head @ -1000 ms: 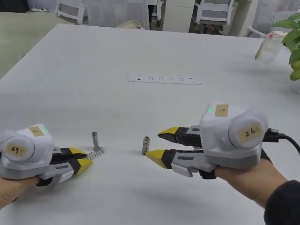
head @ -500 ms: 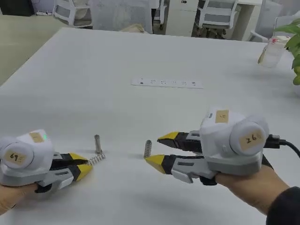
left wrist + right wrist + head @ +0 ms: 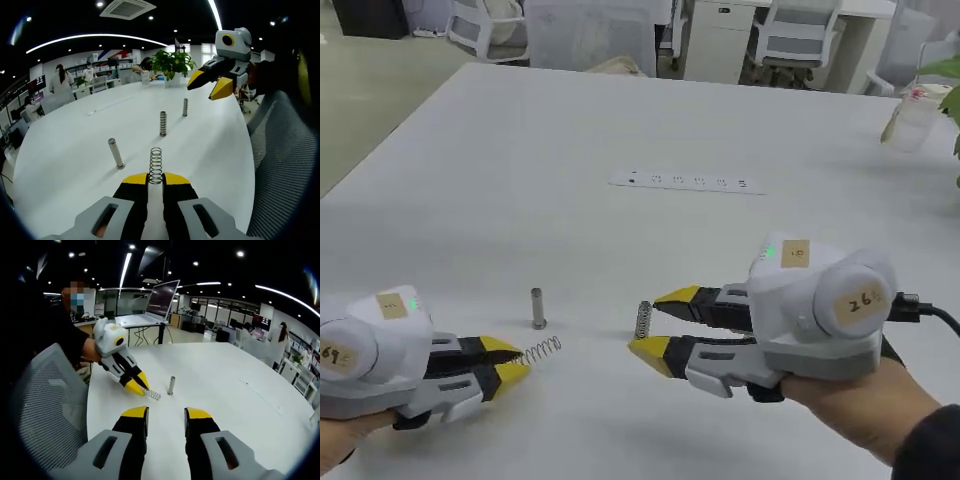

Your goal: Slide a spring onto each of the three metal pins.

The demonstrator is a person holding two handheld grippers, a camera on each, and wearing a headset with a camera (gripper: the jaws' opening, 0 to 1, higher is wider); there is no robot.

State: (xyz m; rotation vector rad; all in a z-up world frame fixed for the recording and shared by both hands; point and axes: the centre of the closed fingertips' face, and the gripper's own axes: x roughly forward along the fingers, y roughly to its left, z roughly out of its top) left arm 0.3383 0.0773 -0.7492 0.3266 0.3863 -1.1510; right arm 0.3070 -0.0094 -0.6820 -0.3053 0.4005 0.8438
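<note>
Gripping the loose spring (image 3: pixel 156 165) by one end in pinched jaws, the left gripper (image 3: pixel 155 178) hovers just beside the bare pin (image 3: pixel 116 153) on the counter (image 3: pixel 70 130). The near sprung pin (image 3: pixel 163 123) and far sprung pin (image 3: pixel 185 107) look finished, leaving one. The right gripper (image 3: pixel 655 323) holds its jaws well apart, empty.

Three cameras around one white table (image 3: pixel 620 120)
My head view looks forward and down from close above; the left gripper view sits low, facing the right gripper (image 3: pixel 200 93), and the right gripper view looks back at the left gripper (image 3: pixel 139 387) (they face each other); all three share the bare pin (image 3: pixel 537 307) and the spring (image 3: pixel 542 350) beside it.
</note>
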